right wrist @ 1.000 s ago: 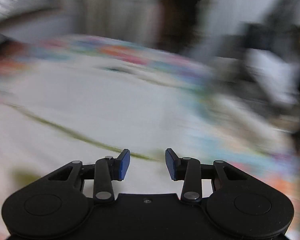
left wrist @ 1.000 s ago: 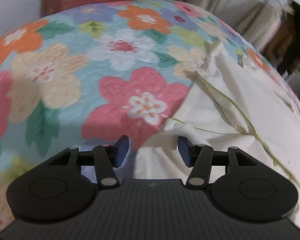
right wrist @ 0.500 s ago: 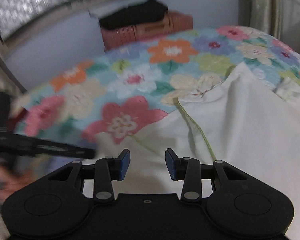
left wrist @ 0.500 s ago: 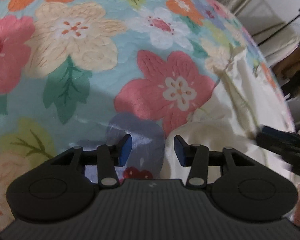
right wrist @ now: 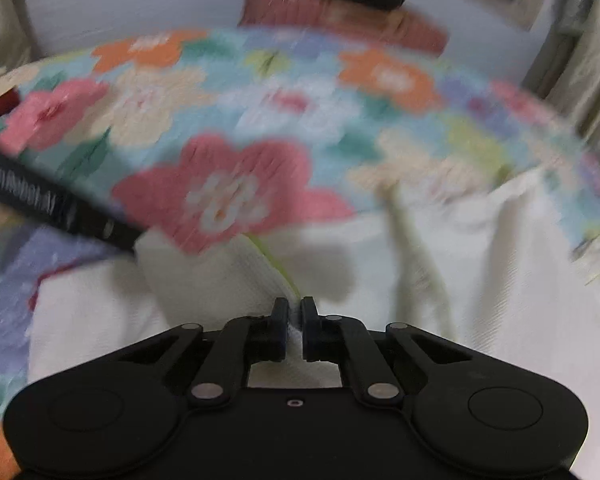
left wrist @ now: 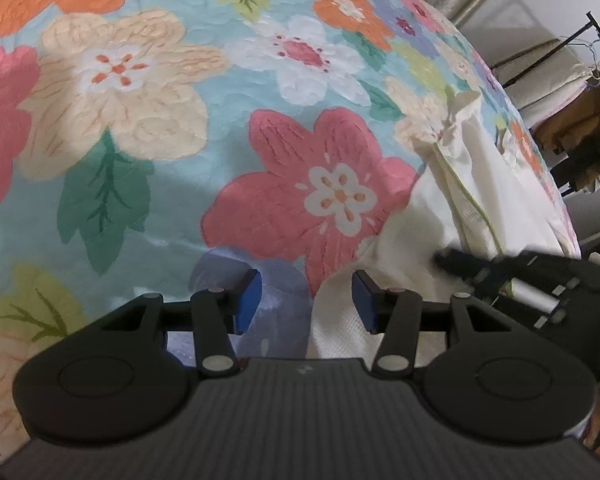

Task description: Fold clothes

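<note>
A cream garment [left wrist: 480, 184] with a thin green seam lies on a floral bedspread [left wrist: 140, 120]. My left gripper [left wrist: 306, 300] hovers over the garment's near corner, open. The cloth edge lies by its right pad [left wrist: 362, 300] without being pinched. In the right wrist view, which is blurred, my right gripper [right wrist: 295, 312] is shut on a fold of the cream garment [right wrist: 480, 260] beside the green seam. The right gripper [left wrist: 500, 276] also shows at the right of the left wrist view, down on the cloth. The left gripper [right wrist: 40, 204] crosses the left side of the right wrist view.
The floral bedspread [right wrist: 220, 120] fills most of both views. A reddish box [right wrist: 340, 20] with something dark on top stands behind the bed against the wall. Curtains [right wrist: 580, 40] hang at the right. A clothes rack [left wrist: 580, 128] with hanging garments stands beyond the bed's right edge.
My right gripper swung across to the garment's near corner beside the left gripper and shut on the cloth. The left gripper rolled and moved a little over the corner, staying open.
</note>
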Tool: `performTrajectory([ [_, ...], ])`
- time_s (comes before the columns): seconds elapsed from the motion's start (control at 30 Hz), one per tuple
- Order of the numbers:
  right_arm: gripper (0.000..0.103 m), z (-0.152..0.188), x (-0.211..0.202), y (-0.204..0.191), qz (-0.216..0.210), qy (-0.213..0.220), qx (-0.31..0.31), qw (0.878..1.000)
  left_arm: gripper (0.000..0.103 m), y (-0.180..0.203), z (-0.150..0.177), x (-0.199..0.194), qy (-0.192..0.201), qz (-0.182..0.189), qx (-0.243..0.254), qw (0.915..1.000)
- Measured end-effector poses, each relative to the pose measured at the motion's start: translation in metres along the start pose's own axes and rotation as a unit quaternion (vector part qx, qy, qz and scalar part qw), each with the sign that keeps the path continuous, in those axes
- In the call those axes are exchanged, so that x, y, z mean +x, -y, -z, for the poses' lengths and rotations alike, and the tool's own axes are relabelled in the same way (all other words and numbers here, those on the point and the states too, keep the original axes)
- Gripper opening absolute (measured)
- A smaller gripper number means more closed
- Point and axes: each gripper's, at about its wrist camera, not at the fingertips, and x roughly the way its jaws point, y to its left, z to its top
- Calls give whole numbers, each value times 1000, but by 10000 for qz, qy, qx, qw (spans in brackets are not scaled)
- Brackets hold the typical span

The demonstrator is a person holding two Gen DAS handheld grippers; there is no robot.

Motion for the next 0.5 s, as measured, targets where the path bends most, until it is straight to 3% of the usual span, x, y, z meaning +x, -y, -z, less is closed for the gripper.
performTrajectory([
  [0.17, 7, -16, -15, 28, 685, 604, 591, 9941, 49, 3, 1, -12, 173, -131, 130, 9997],
  [0.3, 13, -22, -4, 46, 272, 468, 1058, 9929, 49, 2, 1, -7, 119, -532, 210, 9983],
  [0.5, 14, -19, -13, 88, 33, 843, 2132, 9734, 51, 7, 2, -8, 102, -402, 252, 9988],
])
